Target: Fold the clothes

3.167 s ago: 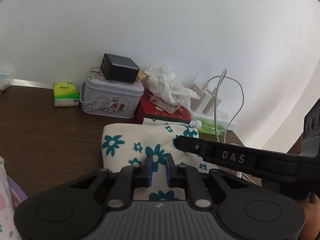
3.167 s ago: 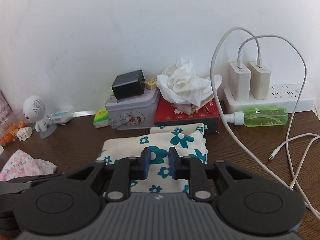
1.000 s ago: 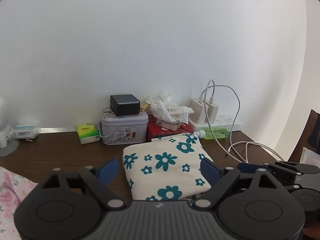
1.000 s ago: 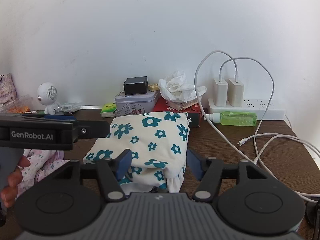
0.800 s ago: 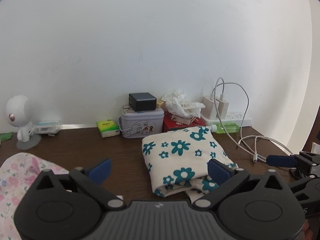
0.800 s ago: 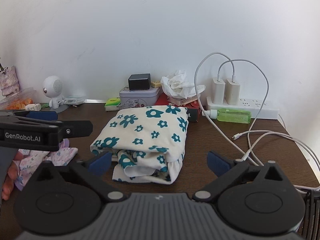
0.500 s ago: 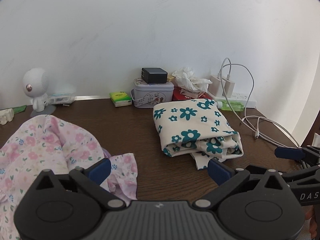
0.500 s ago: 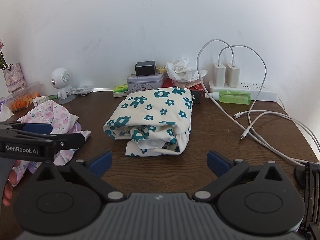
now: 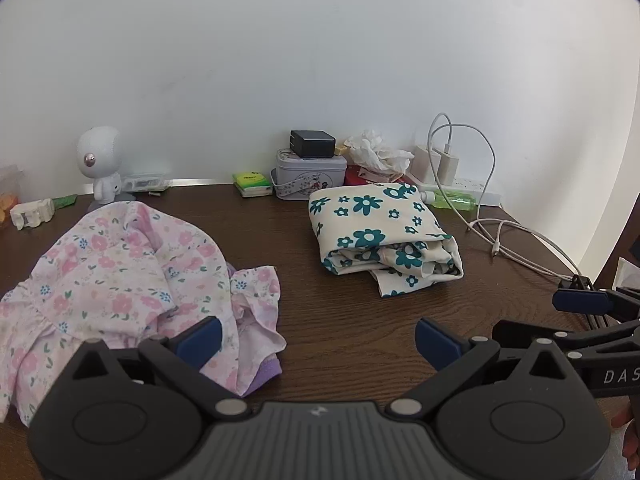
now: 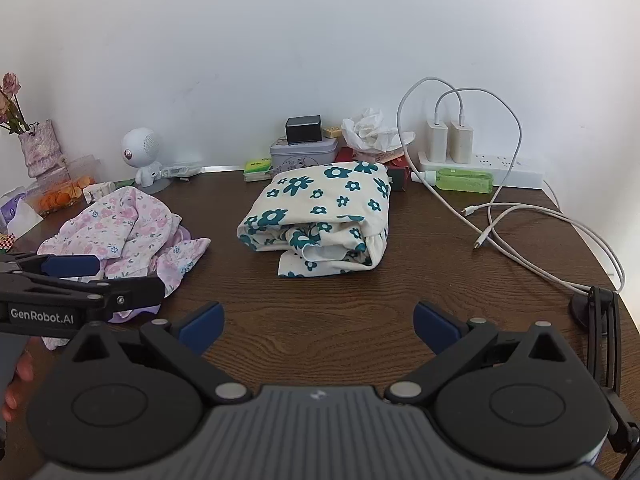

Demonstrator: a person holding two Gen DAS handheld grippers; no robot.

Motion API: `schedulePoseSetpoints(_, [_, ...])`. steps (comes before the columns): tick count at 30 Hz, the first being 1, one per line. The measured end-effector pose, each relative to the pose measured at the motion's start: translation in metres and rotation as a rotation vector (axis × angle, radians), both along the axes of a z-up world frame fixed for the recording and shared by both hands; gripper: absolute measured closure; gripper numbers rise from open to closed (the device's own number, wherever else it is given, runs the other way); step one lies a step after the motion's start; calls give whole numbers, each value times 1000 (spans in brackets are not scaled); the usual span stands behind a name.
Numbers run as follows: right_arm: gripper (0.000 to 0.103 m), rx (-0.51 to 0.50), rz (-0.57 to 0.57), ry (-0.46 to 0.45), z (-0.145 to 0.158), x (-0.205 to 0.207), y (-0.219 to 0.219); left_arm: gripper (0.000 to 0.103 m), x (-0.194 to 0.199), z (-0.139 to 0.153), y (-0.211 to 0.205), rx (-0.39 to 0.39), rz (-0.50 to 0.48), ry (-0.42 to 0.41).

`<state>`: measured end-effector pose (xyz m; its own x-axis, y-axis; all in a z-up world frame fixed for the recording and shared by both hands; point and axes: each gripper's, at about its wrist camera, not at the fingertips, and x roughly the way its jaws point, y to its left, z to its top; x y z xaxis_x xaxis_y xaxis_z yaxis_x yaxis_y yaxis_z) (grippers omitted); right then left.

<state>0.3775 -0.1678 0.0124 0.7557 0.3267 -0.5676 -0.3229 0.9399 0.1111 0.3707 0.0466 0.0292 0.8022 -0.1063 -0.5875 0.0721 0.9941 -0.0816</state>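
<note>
A folded cream garment with teal flowers (image 9: 380, 236) lies on the dark wooden table (image 9: 340, 320), toward the back; it also shows in the right wrist view (image 10: 324, 216). A crumpled pink floral garment (image 9: 120, 276) lies at the left, also seen in the right wrist view (image 10: 128, 228). My left gripper (image 9: 318, 338) is open and empty, its left fingertip over the pink garment's edge. My right gripper (image 10: 316, 322) is open and empty, above bare table in front of the folded garment.
Along the back wall stand a tin box (image 9: 310, 178) with a black charger on it, tissues (image 9: 376, 152), a power strip with plugs (image 10: 480, 168), a green bottle (image 10: 460, 180) and a white robot figure (image 9: 100, 164). White cables (image 10: 540, 220) trail at the right.
Both grippers let go of the folded teal-flower garment, opened wide and drew back from it. The left view has swung left, so the pink garment is now in front of it.
</note>
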Motion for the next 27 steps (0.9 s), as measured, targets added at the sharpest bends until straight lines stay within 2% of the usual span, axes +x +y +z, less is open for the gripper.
schedulePoseSetpoints(15, [0, -19, 1, 2, 7, -58, -2, 0, -63, 6, -5, -1, -13, 0])
schedulePoseSetpoints(27, [0, -22, 18, -2, 7, -132, -12, 0, -138, 4, -16, -6, -48, 3])
